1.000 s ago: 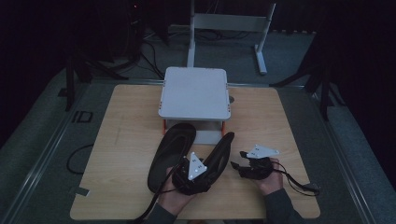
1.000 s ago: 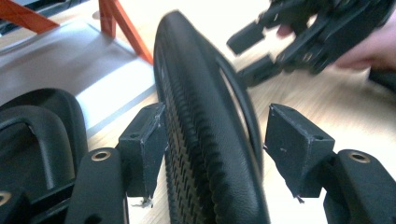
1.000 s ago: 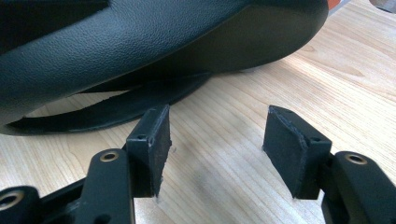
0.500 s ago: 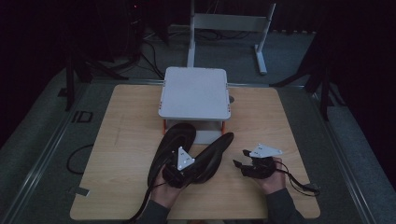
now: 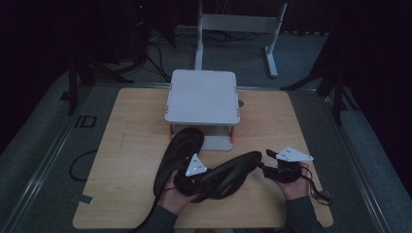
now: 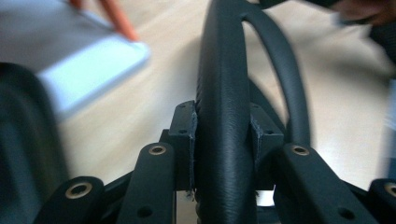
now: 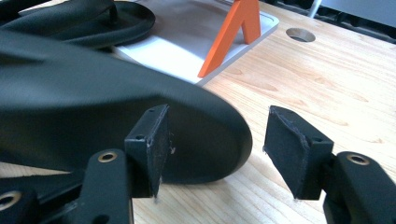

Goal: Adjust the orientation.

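The flip-flop (image 5: 228, 172) (on edge) runs lengthwise toward the right gripper (image 5: 270, 162).

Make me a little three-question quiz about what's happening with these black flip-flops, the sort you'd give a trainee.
1. True or false: the left gripper is clamped on the edge of a black flip-flop's sole.
2. Multiple choice: the right gripper is A) shut on the orange leg, B) open beside the toe of the flip-flop, C) resting on top of the white stand.
3. Where does the second flip-flop lie?

Key
1. True: both pads press on the sole, which stands on edge between them.
2. B: its jaws stand apart, with nothing pressed between them.
3. On the wooden table, at the person's left, its far end reaching under the white stand.
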